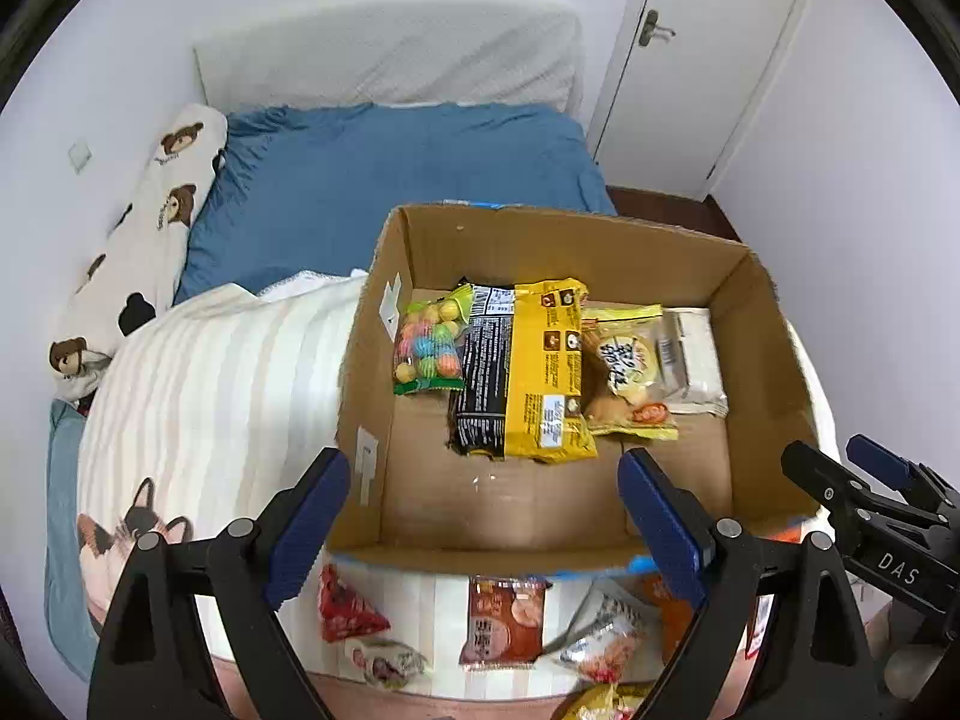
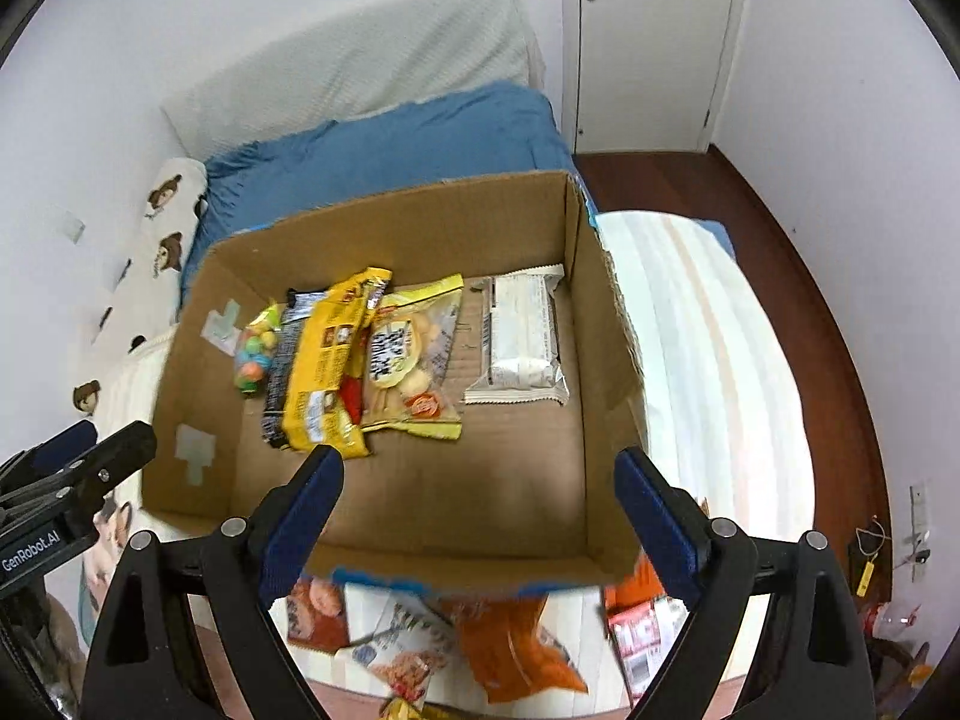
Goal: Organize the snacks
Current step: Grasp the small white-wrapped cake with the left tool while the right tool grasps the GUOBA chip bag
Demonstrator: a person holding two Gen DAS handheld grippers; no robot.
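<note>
An open cardboard box (image 1: 372, 372) (image 2: 606, 324) stands on a bed. Inside lie a bag of coloured candy balls (image 1: 429, 342) (image 2: 258, 354), a black packet (image 1: 480, 378), a yellow packet (image 1: 549, 372) (image 2: 327, 360), a yellow biscuit bag (image 1: 627, 372) (image 2: 414, 360) and a white packet (image 1: 693, 360) (image 2: 522, 342). My left gripper (image 1: 483, 516) hangs open and empty above the box's near edge. My right gripper (image 2: 480, 510) is likewise open and empty over the box floor. Loose snacks lie in front of the box: a red packet (image 1: 345, 606), a brown-red packet (image 1: 504, 618) and an orange bag (image 2: 516, 642).
The box rests on a striped white blanket (image 1: 210, 396) (image 2: 708, 360) over a blue bedsheet (image 1: 390, 162). A bear-print pillow (image 1: 144, 240) lies along the left wall. A white door (image 1: 702, 60) and dark wooden floor (image 2: 798, 276) are to the right.
</note>
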